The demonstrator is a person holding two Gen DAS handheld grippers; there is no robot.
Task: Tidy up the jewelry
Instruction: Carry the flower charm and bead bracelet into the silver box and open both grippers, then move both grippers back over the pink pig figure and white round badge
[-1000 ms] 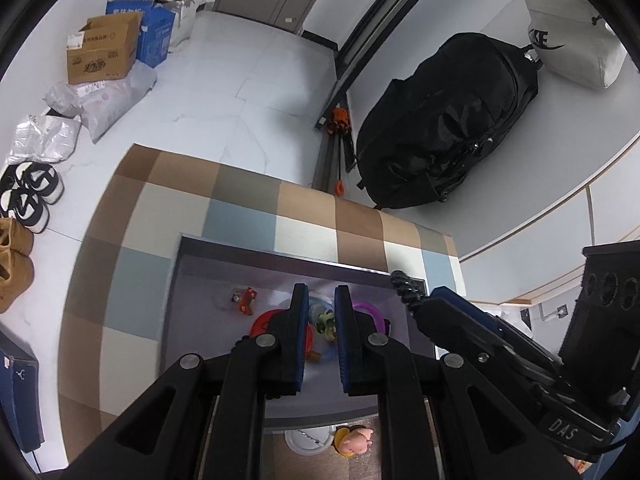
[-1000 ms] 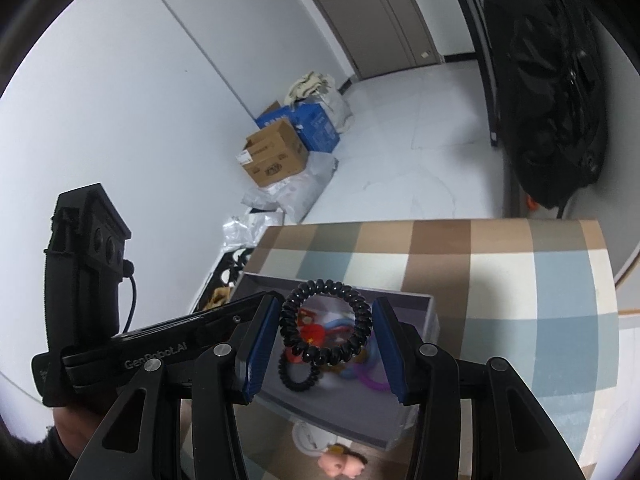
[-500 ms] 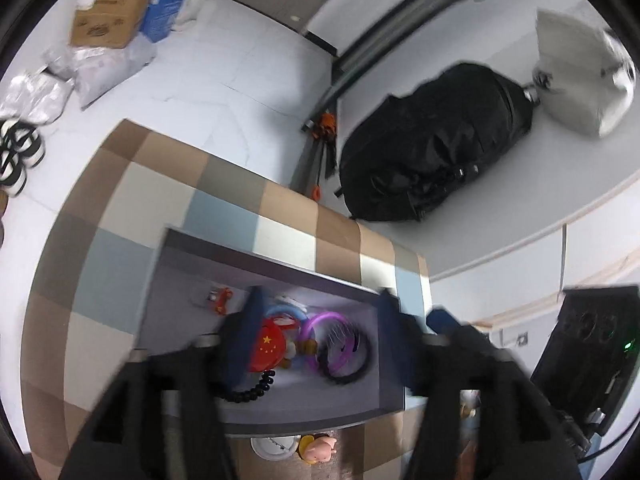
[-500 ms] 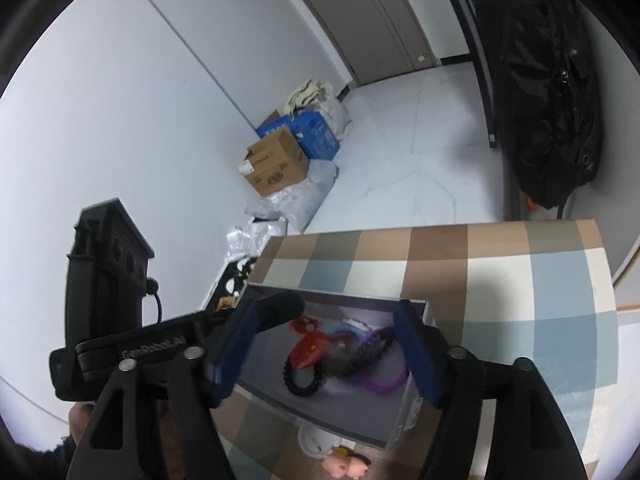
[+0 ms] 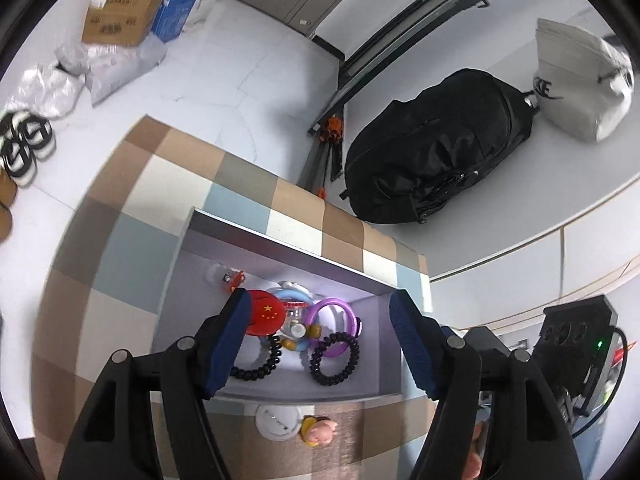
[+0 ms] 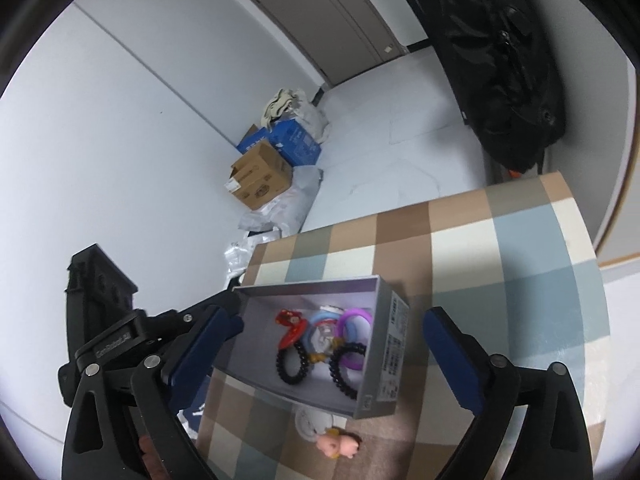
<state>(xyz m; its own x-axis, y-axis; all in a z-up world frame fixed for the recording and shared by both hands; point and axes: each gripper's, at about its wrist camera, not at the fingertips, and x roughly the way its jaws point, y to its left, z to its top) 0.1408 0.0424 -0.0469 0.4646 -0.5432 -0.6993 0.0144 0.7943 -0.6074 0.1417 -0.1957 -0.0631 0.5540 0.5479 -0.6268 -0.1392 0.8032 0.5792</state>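
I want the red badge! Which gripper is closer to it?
Left gripper, probably: a finger beside the red badge; the right gripper, jaws opening, straddles the whole box.

Soft even daylight, heavy fisheye bending – dark vignetted corners (slight blur)

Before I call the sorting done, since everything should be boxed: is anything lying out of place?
Yes. A small doll-head charm and a white round piece lie on the checked cloth, just outside the grey box's near wall.

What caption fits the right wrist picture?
Right gripper opening, empty, above a grey box holding hair ties and bangles.
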